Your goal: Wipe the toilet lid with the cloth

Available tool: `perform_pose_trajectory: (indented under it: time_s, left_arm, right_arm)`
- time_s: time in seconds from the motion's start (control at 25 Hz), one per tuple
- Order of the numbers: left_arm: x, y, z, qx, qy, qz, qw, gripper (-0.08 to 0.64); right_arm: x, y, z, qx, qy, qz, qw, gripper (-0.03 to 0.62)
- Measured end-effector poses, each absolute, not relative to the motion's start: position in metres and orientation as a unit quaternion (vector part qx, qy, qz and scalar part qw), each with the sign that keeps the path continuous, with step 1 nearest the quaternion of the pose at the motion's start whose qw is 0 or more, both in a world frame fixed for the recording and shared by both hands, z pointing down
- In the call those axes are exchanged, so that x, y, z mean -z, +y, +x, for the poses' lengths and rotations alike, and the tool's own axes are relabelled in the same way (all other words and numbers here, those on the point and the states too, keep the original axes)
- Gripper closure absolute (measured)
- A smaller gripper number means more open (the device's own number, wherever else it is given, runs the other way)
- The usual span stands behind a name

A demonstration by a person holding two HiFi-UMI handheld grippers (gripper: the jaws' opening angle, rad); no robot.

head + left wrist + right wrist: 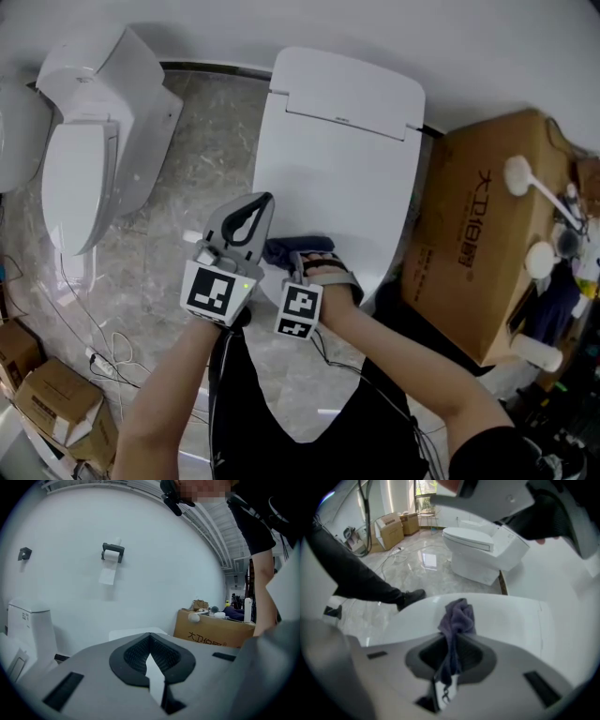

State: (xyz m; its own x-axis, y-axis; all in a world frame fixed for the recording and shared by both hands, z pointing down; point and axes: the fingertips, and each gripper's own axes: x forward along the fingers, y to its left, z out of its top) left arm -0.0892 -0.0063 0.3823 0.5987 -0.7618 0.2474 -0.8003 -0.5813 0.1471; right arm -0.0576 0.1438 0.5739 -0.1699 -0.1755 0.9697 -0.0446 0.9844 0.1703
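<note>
The white toilet's closed lid (342, 159) fills the middle of the head view. A dark blue cloth (298, 247) rests bunched on the lid's near end. My right gripper (302, 259) is shut on the cloth, which sticks out past the jaws onto the lid (511, 616) as a crumpled cloth (459, 616) in the right gripper view (452, 637). My left gripper (263, 201) hovers just left of the cloth, jaws shut with nothing between them. In the left gripper view that gripper (150, 638) points at the wall over the lid's far end (136, 632).
A second white toilet (94, 159) stands to the left on the marble floor. A big cardboard box (483, 234) carrying brushes and bottles sits close on the right. Small boxes (47, 408) and cables (103, 361) lie at the lower left. A paper holder (112, 552) hangs on the wall.
</note>
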Motion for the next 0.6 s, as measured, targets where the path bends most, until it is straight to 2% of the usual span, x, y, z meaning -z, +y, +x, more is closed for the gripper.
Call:
perform_pose_trajectory:
  time_s: [0.32, 0.6]
  left_arm:
    - [-0.379, -0.009, -0.121, -0.076, -0.463, 0.874, 0.125, 0.551]
    - [-0.373, -0.013, -0.137, -0.074, -0.469, 0.872, 0.119, 0.551]
  right_arm:
    - [-0.506, 0.0, -0.054, 0.102, -0.767, 0.161, 0.613, 0.526]
    - [-0.499, -0.133, -0.074, 0.165, -0.73, 0.217, 0.626, 0.525]
